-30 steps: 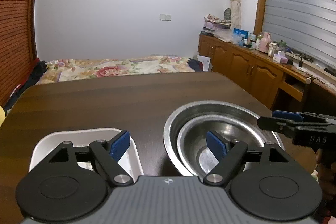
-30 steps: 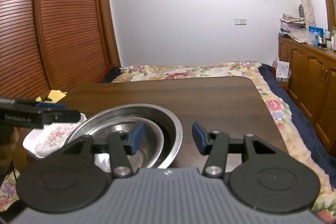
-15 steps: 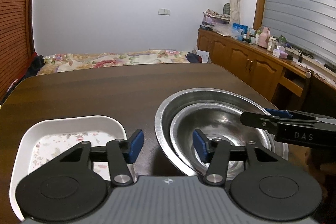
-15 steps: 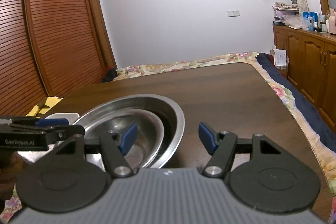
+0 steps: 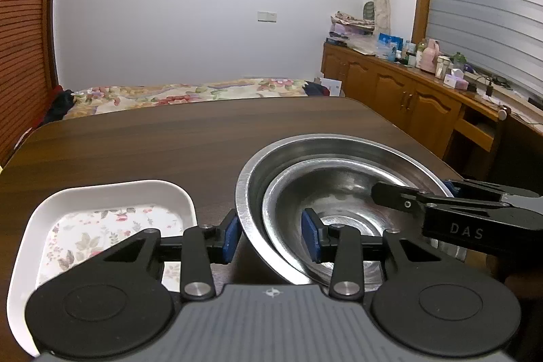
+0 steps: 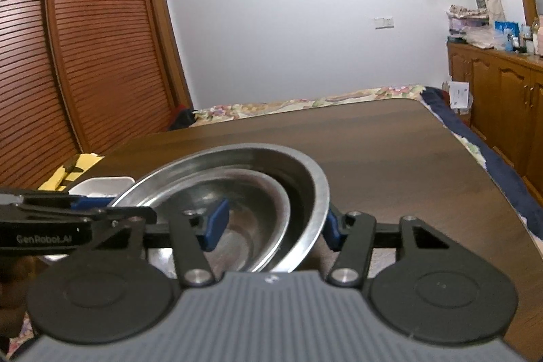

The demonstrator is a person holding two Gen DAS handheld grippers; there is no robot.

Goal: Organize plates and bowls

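Two steel bowls sit nested on the dark wooden table (image 5: 169, 141): a large bowl (image 5: 322, 139) (image 6: 305, 172) with a small bowl (image 5: 339, 185) (image 6: 258, 192) inside. To their left lies a white floral plate (image 5: 101, 219) (image 6: 101, 184). My left gripper (image 5: 271, 238) (image 6: 115, 207) straddles the bowls' left rims. Its jaws are closing; one pad is outside the large bowl, the other inside the small one with a gap. My right gripper (image 6: 273, 226) (image 5: 420, 189) straddles the right rims the same way, also closing, its inner pad clear of the wall.
Beyond the table's far edge lies a bed with a floral cover (image 5: 176, 94). Wooden cabinets (image 5: 407, 100) crowded with bottles run along the right wall. Louvred wardrobe doors (image 6: 85, 56) stand at the left. A yellow item (image 6: 71, 172) shows past the table's left edge.
The left jaws have narrowed from wide open and shifted from spanning plate and bowl to straddling the bowls' left rim. The right gripper has come in over the right rim and narrowed slightly.
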